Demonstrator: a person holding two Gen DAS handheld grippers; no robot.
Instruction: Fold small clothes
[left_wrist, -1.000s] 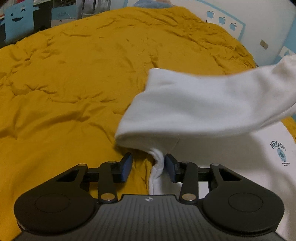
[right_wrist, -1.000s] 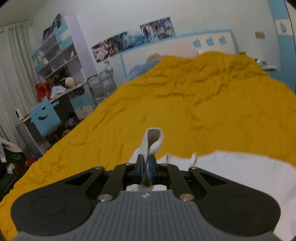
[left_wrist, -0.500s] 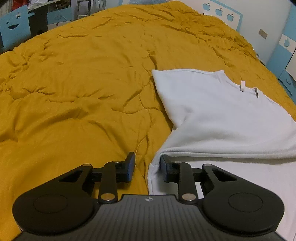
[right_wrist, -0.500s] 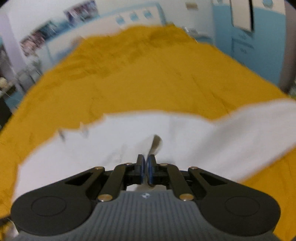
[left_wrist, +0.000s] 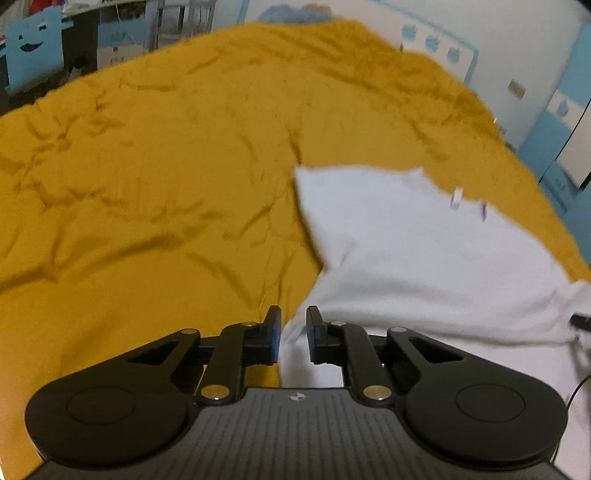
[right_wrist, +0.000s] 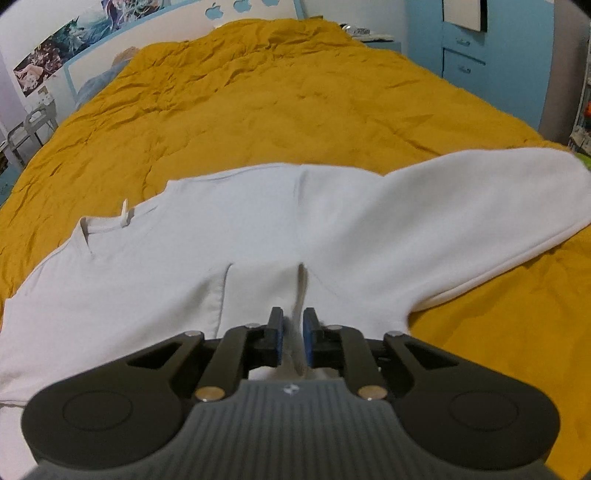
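The white cotton sweatshirt is lying across the frame's middle on the mustard quilted bed, its cuff slipping from the opening right gripper to finish 1 sleeve fold, while the left gripper is closing empty beside its edge.

— We get even, warm indoor light here, no hard shadows, though our left view smears with motion blur.

— We see the right view sharper; fisheye bends both edges, corners darken.
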